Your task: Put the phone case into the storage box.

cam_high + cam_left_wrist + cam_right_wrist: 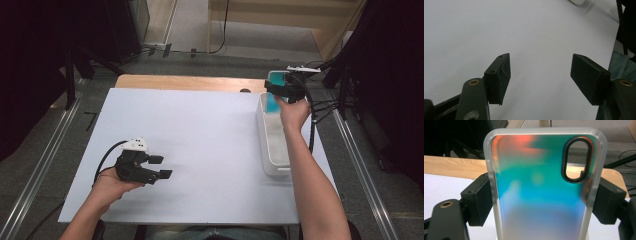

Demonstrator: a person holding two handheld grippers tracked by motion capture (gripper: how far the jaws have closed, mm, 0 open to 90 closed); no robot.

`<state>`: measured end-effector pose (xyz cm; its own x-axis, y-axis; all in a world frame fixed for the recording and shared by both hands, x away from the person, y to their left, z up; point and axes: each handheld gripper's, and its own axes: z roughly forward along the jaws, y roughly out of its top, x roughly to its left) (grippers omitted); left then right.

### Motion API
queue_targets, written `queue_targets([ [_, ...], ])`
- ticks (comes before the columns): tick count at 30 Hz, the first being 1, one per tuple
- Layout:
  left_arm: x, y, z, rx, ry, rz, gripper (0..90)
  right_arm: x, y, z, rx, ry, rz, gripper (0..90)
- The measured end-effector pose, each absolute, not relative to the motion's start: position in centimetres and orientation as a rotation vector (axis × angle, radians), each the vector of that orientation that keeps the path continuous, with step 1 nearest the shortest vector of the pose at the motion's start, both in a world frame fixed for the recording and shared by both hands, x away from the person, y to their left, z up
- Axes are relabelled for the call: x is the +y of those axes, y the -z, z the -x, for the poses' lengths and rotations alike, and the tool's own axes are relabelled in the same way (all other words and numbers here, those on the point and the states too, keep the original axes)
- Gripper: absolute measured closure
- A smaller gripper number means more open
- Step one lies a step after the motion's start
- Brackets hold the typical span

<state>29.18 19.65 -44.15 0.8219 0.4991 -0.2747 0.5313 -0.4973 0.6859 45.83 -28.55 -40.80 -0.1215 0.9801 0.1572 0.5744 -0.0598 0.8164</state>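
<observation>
My right gripper (281,91) pinched a phone case (544,190) by its two long sides, one jaw on each side. The case stood upright, with its oval camera hole (577,160) near the top. It shone blue, green and orange. I held it just above the far end of the white bin (272,150). My left gripper (160,167) rested well apart from the bin, low over the white table (200,130), with its jaws spread wide and nothing between them.
</observation>
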Motion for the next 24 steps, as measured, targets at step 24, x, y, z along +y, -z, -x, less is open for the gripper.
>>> queue_targets([
  [24, 19.6, 44.2, -29.2, 0.753, 0.048, -2.182, 32.3, -28.2, 43.0, -46.0, 1.743, -1.023, -1.691, 15.5],
])
